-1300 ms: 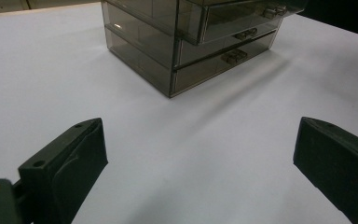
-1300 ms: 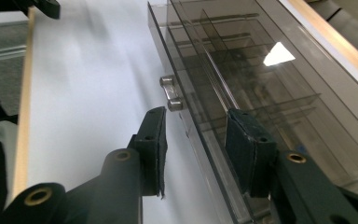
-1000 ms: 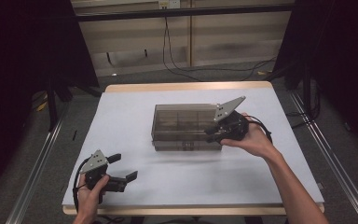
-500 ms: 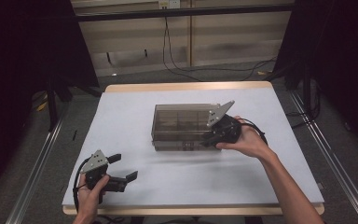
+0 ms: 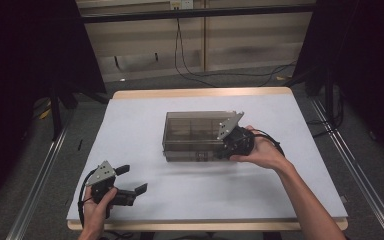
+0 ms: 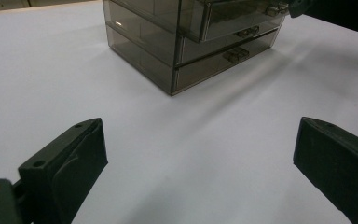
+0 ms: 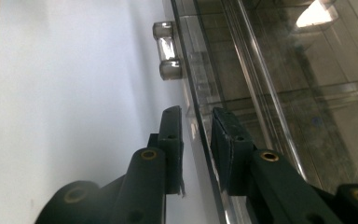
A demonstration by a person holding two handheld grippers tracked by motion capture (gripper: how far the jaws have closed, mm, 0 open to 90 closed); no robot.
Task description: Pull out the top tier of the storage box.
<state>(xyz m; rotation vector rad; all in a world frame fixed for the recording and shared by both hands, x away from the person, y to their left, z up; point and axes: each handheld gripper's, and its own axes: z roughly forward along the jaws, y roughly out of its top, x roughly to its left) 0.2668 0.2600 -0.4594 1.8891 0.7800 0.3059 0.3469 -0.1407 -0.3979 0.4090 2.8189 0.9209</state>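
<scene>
A smoky see-through drawer box [image 5: 195,132] stands mid-table, its drawer fronts facing the near side. My right gripper [image 5: 230,145] is at the box's near right corner. In the right gripper view its jaws [image 7: 196,116] pinch the edge of a clear drawer front [image 7: 261,70], just short of the small clear handle [image 7: 167,50]. In the left gripper view the box [image 6: 168,46] shows its top drawer slid out a little. My left gripper [image 5: 134,179] rests low at the near left of the table, and its jaws [image 6: 198,135] stand wide open over bare white surface.
The white table top [image 5: 130,130] has a wooden rim. Metal rails run along both sides on the floor, and cables trail behind the far edge. Dark curtains and stands flank the table.
My right gripper has shifted a little left and nearer, close against the box front. The left gripper has stayed where it was.
</scene>
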